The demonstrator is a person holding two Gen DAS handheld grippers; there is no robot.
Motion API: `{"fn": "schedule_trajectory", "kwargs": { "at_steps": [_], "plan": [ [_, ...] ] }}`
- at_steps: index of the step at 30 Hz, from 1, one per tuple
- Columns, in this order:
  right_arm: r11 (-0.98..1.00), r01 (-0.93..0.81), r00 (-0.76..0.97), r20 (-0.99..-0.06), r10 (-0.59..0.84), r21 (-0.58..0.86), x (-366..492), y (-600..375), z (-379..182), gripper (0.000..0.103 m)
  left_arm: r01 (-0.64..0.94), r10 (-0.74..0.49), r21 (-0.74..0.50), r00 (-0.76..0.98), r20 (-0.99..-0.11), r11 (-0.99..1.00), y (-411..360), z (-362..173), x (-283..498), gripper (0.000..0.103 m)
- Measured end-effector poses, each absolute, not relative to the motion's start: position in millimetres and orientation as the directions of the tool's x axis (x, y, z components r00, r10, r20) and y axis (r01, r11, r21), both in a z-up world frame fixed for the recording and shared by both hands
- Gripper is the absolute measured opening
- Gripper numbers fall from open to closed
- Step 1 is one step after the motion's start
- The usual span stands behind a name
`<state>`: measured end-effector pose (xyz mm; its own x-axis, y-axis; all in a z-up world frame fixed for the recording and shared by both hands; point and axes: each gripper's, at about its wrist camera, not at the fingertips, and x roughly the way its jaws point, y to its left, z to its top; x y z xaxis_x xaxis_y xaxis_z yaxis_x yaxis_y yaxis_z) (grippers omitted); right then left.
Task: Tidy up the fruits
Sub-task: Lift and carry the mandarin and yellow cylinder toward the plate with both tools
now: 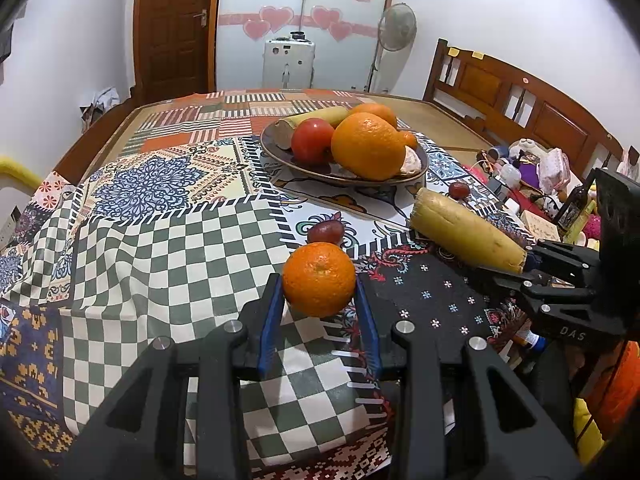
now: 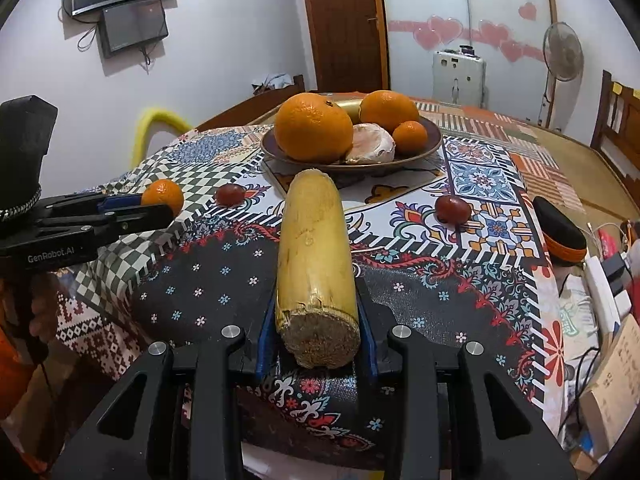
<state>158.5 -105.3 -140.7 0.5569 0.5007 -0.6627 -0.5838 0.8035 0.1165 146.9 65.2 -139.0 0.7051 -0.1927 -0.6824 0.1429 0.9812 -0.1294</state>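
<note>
My left gripper (image 1: pixel 320 292) is shut on a small orange (image 1: pixel 319 278), held just above the patterned tablecloth; the same orange (image 2: pixel 163 196) shows at the left of the right wrist view. A thick yellow stalk piece (image 2: pixel 316 264) with cut ends sits in my right gripper (image 2: pixel 318 320), which is shut on its near end; this stalk piece (image 1: pixel 466 236) appears at the right of the left wrist view. Farther back stands a dark plate (image 1: pixel 276 151) with a large orange (image 1: pixel 368 146), a tomato (image 1: pixel 312 140), more oranges and another yellow piece.
Two small reddish-brown fruits (image 2: pixel 229 194) (image 2: pixel 453 209) lie on the cloth between the grippers and the plate (image 2: pixel 434 142). A black-and-orange case (image 2: pixel 560 236), cables and boxes crowd the right edge. A wooden headboard (image 1: pixel 520 100) and a fan (image 1: pixel 396 28) stand behind.
</note>
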Motion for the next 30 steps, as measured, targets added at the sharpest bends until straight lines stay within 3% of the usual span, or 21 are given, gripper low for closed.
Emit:
{"fn": "schedule_trajectory", "kwargs": {
  "at_steps": [15, 30],
  "plan": [
    [0.819, -0.541, 0.578, -0.622, 0.528, 0.191, 169, -112, -141, 0.033, 0.159, -0.195, -0.116, 0.705, -0.682, 0.98, 58, -139, 150, 0.036],
    [0.822, -0.564, 0.668, -0.539, 0.513, 0.083, 172, -109, -100, 0.031, 0.166, -0.202, -0.118, 0.744, -0.636, 0.979, 62, -116, 169, 0.036]
  ]
}}
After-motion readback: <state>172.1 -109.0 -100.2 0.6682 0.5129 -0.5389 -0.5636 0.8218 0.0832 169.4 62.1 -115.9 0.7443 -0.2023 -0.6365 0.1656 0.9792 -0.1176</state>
